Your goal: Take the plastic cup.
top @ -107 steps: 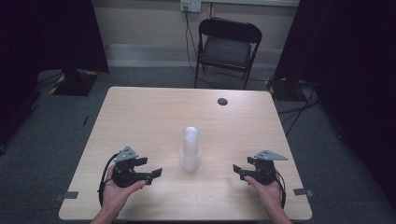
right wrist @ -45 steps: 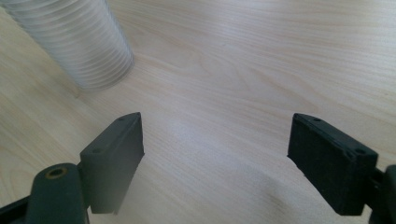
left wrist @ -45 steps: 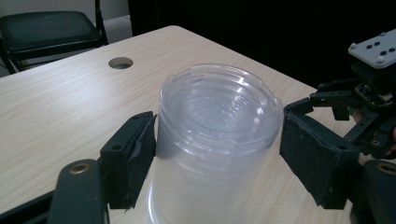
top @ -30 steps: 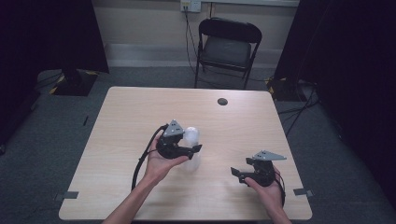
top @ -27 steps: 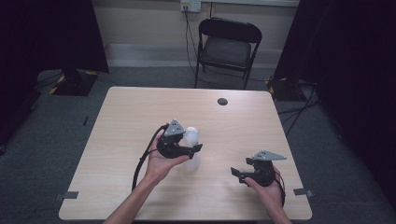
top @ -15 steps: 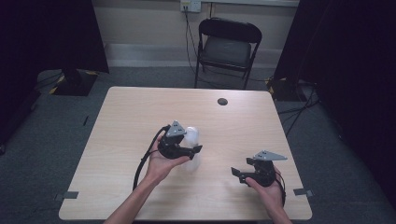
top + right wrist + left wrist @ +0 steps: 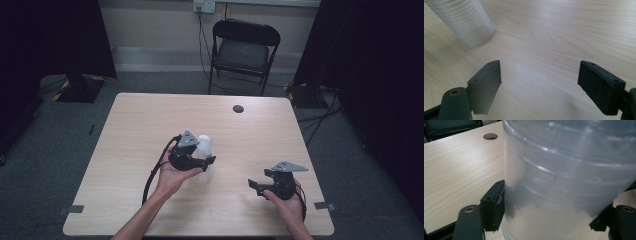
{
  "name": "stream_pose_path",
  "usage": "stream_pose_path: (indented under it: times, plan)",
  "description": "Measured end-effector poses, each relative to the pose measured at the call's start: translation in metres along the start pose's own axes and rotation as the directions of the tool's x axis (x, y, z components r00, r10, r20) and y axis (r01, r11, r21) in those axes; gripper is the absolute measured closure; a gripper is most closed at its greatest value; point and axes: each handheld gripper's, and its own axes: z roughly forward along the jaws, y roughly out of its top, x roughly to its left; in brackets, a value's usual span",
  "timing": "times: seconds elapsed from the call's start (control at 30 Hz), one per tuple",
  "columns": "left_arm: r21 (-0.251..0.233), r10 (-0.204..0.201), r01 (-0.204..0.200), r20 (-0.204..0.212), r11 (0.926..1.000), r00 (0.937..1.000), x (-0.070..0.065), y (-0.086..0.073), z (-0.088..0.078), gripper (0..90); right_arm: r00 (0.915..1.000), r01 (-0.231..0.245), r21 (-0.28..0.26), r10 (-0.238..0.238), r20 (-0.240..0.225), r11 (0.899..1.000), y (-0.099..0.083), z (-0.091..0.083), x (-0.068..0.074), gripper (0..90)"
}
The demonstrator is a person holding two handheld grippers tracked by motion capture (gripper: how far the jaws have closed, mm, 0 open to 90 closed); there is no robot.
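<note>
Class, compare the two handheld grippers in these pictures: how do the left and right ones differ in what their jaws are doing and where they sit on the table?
The left gripper has its jaws closed around the stack of clear plastic cups, pads against its sides; the right gripper has its jaws spread wide with nothing between them. The left gripper sits near the middle of the table; the right gripper sits near its front right corner. Both are black, two-jawed and hand-held.

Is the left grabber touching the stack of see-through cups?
Touching. In the left gripper view both black pads press against the sides of the stack of clear cups, which sits between the jaws of the left gripper.
</note>
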Motion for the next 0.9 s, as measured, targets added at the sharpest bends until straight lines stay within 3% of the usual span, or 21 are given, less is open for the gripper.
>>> stream_pose_path:
  times: [0.4,0.6,0.9]
  plan:
    - [-0.021,0.010,-0.010,-0.006,0.9997,0.9999,-0.002,0.005,-0.007,29.0,1.0000,-0.002,0.007,0.002,-0.001,1.000,0.000,0.001,0.000,19.1]
    - [-0.039,-0.014,0.014,0.003,0.9991,0.9999,-0.003,0.007,-0.010,30.0,1.0000,-0.005,0.004,0.005,0.002,1.000,0.000,0.000,0.000,19.1]
    - [-0.060,-0.010,0.010,0.013,0.9981,0.9999,-0.003,0.012,-0.015,30.4,1.0000,-0.007,0.003,0.007,0.002,1.000,0.000,0.001,0.000,19.0]
